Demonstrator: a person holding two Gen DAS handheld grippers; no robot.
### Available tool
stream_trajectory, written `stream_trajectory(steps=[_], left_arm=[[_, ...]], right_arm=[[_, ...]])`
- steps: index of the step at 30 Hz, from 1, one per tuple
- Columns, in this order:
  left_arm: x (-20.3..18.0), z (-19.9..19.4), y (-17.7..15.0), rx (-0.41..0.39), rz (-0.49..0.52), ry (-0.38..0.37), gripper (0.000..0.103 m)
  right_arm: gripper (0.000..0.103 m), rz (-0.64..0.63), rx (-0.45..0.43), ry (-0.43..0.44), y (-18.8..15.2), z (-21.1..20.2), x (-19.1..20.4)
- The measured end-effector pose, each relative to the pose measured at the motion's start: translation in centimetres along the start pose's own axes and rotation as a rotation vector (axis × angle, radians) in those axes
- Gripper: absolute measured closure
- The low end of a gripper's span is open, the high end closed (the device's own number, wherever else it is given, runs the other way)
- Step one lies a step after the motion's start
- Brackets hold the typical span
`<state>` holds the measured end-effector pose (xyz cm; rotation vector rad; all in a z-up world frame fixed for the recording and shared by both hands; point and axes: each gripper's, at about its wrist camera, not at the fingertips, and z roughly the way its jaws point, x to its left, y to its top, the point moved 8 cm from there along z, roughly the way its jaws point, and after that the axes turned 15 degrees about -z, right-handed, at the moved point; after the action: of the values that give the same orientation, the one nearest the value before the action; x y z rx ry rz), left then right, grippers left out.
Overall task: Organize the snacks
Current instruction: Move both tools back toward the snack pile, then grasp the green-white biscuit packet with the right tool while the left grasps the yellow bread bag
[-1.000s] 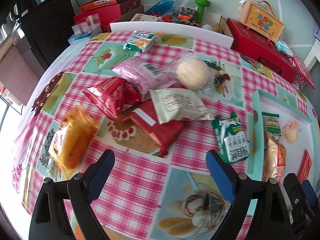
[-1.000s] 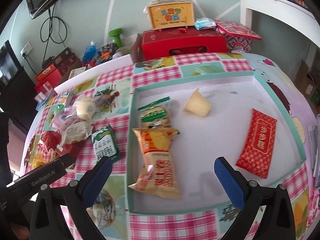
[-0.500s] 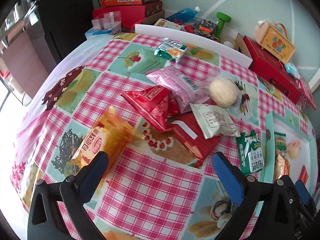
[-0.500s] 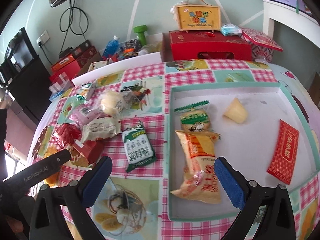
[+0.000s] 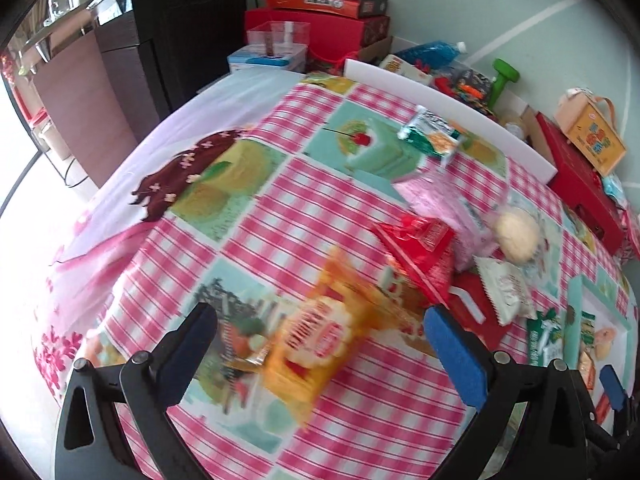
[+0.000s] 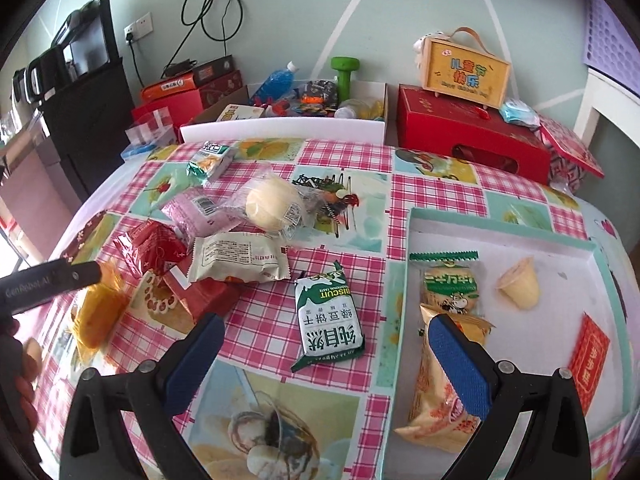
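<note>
My left gripper (image 5: pixel 320 324) is open above an orange snack packet (image 5: pixel 320 340), which lies blurred between its jaws on the checked tablecloth. The packet also shows in the right wrist view (image 6: pixel 98 312). My right gripper (image 6: pixel 324 340) is open over a green-and-white biscuit packet (image 6: pixel 326 314). Loose snacks lie in a heap: a red packet (image 6: pixel 154 246), a pink packet (image 6: pixel 192 210), a white packet (image 6: pixel 236 258), a round bun (image 6: pixel 272 202). A white tray (image 6: pixel 500 224) with a teal rim holds several snacks, among them a jelly cup (image 6: pixel 520 288).
A red box (image 6: pixel 468 132) with a yellow gift box (image 6: pixel 464 68) on top stands beyond the table's far edge. A cardboard box of clutter with a green dumbbell (image 6: pixel 344 70) is behind. A green packet (image 6: pixel 210 158) lies at the far side. A dark cabinet (image 5: pixel 188 20) stands left.
Both grippers have swung left. The left gripper now sits over the orange packet. The right gripper has moved from over the tray to over the biscuit packet.
</note>
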<state>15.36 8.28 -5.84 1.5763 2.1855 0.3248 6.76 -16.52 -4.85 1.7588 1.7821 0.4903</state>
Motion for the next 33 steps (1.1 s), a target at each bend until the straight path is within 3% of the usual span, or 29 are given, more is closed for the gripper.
stream_trajectory(steps=[3,11,15,19,21,23,33], left_arm=[[1.1,0.9,0.4,0.03,-0.028,-0.005,0.0],[0.8,3.2,-0.6,0.097,-0.018,-0.03,0.0],[0.4,3.1,-0.7,0.081,0.006,-0.023,0.001],[-0.6,3.0,-1.3,0.095,0.029,-0.049,0.009],[-1.2,3.0,-1.7,0.105,0.047,-0.064,0.018],[-1.8,3.1,-2.2,0.123,0.056,-0.084,0.035],[-3.1,3.6,-3.3,0.116,0.127,-0.049,0.037]], right_arm=[[0.002,0.0,0.017,0.006,0.1,0.9,0.0],[0.022,-0.006,0.071,0.034,-0.1,3.9,-0.1],[0.031,0.035,0.114,0.045,-1.0,5.2,-0.6],[0.043,0.026,0.12,0.055,-1.2,5.3,-0.3],[0.05,0.02,0.13,0.066,-1.4,5.5,0.2],[0.057,0.011,0.141,0.065,-1.6,5.7,0.4],[0.059,-0.012,0.161,0.074,-2.2,6.3,1.4]])
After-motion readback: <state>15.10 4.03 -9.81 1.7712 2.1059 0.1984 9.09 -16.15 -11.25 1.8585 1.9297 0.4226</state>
